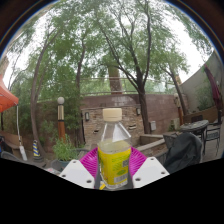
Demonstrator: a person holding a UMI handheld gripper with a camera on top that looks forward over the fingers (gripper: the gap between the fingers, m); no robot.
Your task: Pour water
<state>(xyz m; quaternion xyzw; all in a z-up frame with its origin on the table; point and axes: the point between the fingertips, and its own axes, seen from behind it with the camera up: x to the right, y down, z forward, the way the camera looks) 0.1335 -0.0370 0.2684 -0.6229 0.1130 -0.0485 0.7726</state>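
**Bottle held up before a garden**

Tall trees [110, 50] and a brick wall [100, 110] fill the background. At 6 o'clock, the gripper [113, 163] clamps both pink pads [91, 162] on a clear plastic bottle [114, 150], upright, white cap [113, 114], with yellow liquid inside.

**Inspection: Tongs, Visible Parts**

The tongs [114, 168] showed two fingers with white, angular outer shells, flat-faced and faceted. Each finger bore a magenta pad [90, 160] on its inner face, bright and smooth in appearance. No cables, screws or markings could be made out. No sleeve or hand was visible.
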